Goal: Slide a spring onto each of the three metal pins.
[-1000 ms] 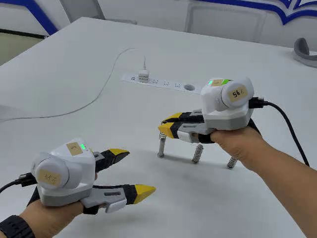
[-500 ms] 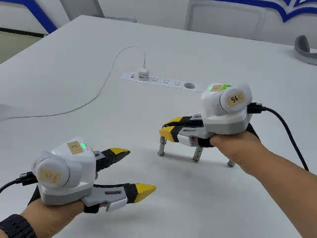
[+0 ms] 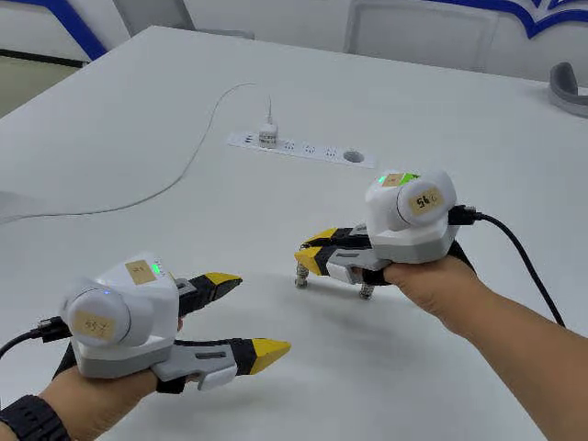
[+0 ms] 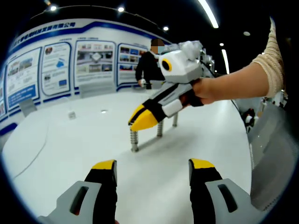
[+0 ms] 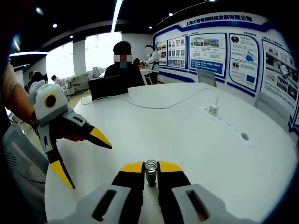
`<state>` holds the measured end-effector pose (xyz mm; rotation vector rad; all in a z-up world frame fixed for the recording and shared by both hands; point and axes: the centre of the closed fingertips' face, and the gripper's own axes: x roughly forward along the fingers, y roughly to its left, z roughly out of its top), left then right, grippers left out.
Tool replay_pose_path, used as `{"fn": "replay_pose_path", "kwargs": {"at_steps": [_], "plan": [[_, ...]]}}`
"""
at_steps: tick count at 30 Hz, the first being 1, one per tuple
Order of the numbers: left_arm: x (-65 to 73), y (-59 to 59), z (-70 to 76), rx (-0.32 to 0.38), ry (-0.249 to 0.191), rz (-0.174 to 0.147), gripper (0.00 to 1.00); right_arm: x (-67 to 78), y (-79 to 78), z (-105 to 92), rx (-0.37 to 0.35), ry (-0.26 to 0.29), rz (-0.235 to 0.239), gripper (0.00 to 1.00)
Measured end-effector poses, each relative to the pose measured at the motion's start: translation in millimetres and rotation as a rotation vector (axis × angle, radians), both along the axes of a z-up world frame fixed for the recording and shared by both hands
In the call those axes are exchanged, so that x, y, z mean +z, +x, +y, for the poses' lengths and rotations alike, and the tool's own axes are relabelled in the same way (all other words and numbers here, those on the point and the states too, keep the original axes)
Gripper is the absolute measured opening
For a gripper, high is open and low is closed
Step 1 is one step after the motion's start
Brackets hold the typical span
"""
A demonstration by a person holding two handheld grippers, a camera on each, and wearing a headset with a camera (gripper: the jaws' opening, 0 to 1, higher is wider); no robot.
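Note:
Three upright metal pins with springs on them stand in a row on the white table. The left pin (image 3: 300, 276) (image 4: 134, 140) and middle pin (image 3: 367, 291) (image 4: 160, 129) show under my right gripper (image 3: 310, 250); the third pin (image 4: 175, 120) stands behind them. In the right gripper view, my right gripper (image 5: 150, 170) has its jaws closed on the top of a spring (image 5: 150, 169) on the left pin. My left gripper (image 3: 246, 314) (image 4: 153, 165) stands open and empty at the near left, well apart from the pins.
A white power strip (image 3: 294, 147) with a plug (image 3: 267, 136) and a thin cable (image 3: 184, 175) lies farther back on the table. A grey object (image 3: 570, 92) sits at the far right edge. People stand beyond the table (image 5: 122, 65).
My right gripper has come down lower over the left pin, and my hand now hides the third pin in the head view. The left gripper has stayed put.

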<state>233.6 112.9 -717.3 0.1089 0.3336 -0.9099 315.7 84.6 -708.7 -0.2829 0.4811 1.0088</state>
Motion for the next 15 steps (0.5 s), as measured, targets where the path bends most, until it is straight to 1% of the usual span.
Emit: {"fn": "replay_pose_path", "kwargs": {"at_steps": [15], "plan": [[-0.5,-0.7,-0.1,0.001,-0.001,0.003,0.63,-15.0,-1.4,-0.6,-0.018,-0.032,0.026,0.12]]}}
